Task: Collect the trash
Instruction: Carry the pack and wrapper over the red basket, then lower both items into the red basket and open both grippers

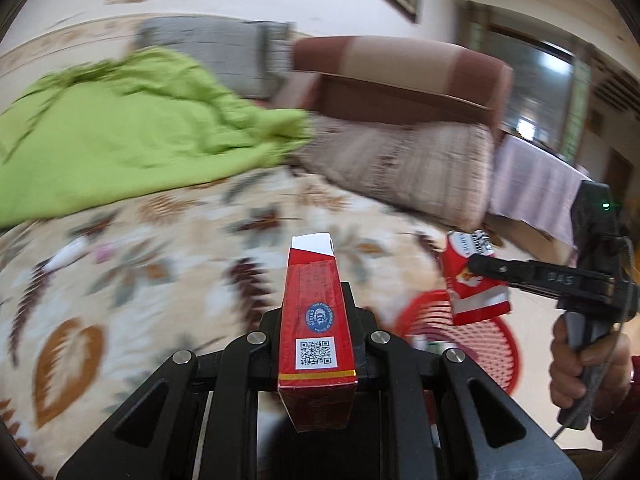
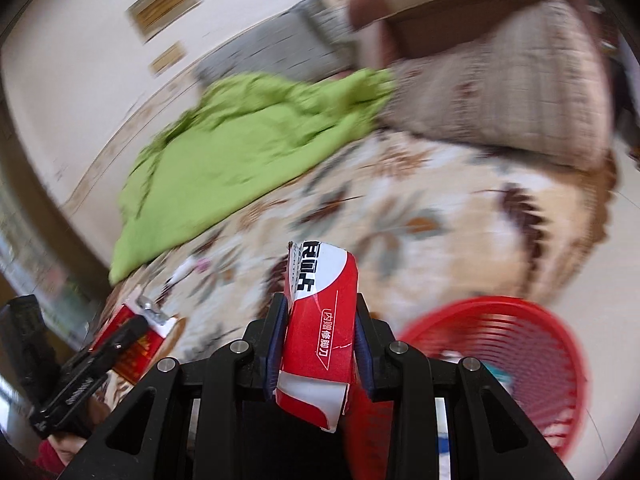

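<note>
The left gripper (image 1: pixel 316 312) is clenched on a red cigarette box (image 1: pixel 316 320), a crisp-edged cardboard pack held lengthwise between the black fingers. Its white inner flap sticks out at the far end, and a blue round seal and a square code sticker sit on its glossy upper face. In the right wrist view the same pack (image 2: pixel 134 350) shows at lower left, its torn foil top exposed.

The right gripper (image 2: pixel 320 336) grips a crumpled red-and-white paper packet (image 2: pixel 320 332), creased and dented, with a ragged far edge and white printed characters along its side; the dark blue pads press into both flanks. In the left wrist view that packet (image 1: pixel 476 284) hangs from the fingers over a red plastic basket (image 1: pixel 480 340), round, with an open slatted lattice wall. A hand (image 1: pixel 588 368) wraps the right gripper's handle.

The basket (image 2: pixel 520 352) stands on the floor beside a bed, low at the right. The bed carries a plush cream blanket (image 1: pixel 180 272) patterned with brown and grey leaves. On it lie a rumpled lime-green quilt (image 1: pixel 120 132), a grey pillow (image 1: pixel 224 48) and a beige woven pillow (image 1: pixel 404 160), all blurred. A small white wrapper (image 1: pixel 68 258) rests on the blanket near the quilt's edge.
</note>
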Demonstrator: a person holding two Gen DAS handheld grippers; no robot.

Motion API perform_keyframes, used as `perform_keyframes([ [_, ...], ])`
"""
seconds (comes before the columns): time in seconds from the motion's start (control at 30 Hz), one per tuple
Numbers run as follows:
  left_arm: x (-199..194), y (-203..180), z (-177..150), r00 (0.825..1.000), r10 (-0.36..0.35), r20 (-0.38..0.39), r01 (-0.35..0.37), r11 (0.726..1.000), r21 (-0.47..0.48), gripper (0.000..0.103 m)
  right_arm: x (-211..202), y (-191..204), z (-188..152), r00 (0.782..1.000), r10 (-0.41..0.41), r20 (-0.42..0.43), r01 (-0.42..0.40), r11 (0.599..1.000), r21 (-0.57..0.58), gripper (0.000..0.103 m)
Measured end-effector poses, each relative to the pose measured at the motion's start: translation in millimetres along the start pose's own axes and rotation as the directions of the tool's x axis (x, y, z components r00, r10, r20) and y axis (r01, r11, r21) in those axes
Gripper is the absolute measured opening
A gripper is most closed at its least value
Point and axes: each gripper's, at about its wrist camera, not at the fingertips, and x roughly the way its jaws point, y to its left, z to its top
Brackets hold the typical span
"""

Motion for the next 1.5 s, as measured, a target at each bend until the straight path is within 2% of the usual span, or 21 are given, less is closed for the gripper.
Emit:
perform_keyframes([
  [0.17, 28.9, -56.3, 8.8, 0.992, -0.113, -0.048, 0.116, 0.991, 0.066, 0.017, -40.6, -52.3, -3.6, 0.995, -0.089, 0.043, 0.086, 0.993, 0.083, 0.033],
  [0.37, 53.6, -101.2, 8.1, 0.981, -0.164, -0.101, 0.177, 0.975, 0.134, 0.017, -69.3, -80.3, -8.5, 0.989, -0.137, 0.063, 0.129, 0.985, 0.119, 0.033],
  [0.6, 90.5, -120.4, -7.3, 0.968, -0.144, -0.206, 0.178, 0.972, 0.154, 0.017, -70.4, -96.4, -18.6, 0.99, -0.135, 0.039, 0.128, 0.98, 0.15, 0.033],
  [0.77, 104.8, -123.4, -13.0, 0.963, -0.114, -0.246, 0.157, 0.974, 0.162, 0.017, -66.3, -105.5, -24.7, 0.99, -0.14, 0.022, 0.134, 0.976, 0.169, 0.033],
  [1.5, 117.3, -139.8, -29.5, 0.951, -0.1, -0.292, 0.167, 0.962, 0.217, 0.017, -55.1, -109.9, -32.6, 0.986, -0.166, -0.03, 0.169, 0.969, 0.18, 0.034],
])
